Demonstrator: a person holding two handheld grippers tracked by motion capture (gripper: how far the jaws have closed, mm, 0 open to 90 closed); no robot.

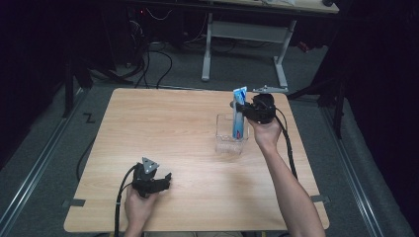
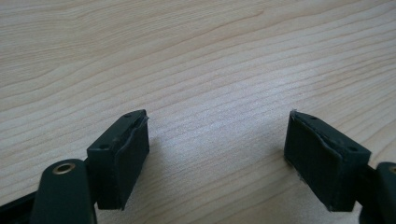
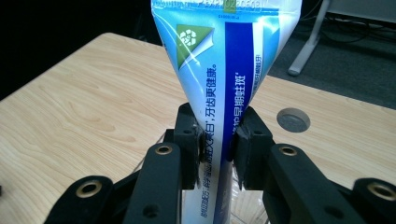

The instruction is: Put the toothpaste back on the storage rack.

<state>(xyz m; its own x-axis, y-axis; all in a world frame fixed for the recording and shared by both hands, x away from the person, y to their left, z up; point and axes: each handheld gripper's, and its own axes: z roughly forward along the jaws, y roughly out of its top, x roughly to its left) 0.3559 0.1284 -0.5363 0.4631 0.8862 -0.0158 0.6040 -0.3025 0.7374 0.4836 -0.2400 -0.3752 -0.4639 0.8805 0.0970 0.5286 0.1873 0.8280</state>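
Table: light wood table (image 1: 163,128), round grommet hole (image 3: 293,119) seen in the right gripper view, just past the tube.
Container: clear plastic box (image 1: 230,134) on the table's right half, upright, open top.
Tube: blue-white toothpaste tube (image 1: 239,112) upright, crimped flat end up, lower end down inside the clear plastic box; green recycling mark and printed text on its face (image 3: 233,70).
Right gripper: right gripper (image 1: 241,107) just above the box, clamped on the tube; in its own view both black pads (image 3: 191,140) press the tube's narrow middle from either side, tube fans out wider above them.
Right hand: right hand (image 1: 266,132) holds the gripper body just right of the box, forearm running back toward the table's near edge.
Left gripper: left gripper (image 1: 165,178) low over the table near its front edge, well apart from the box, jaws spread wide, nothing between them; bare wood between the pads (image 2: 123,156).
Left hand: left hand (image 1: 139,205) at the table's near edge, gripping the tool.
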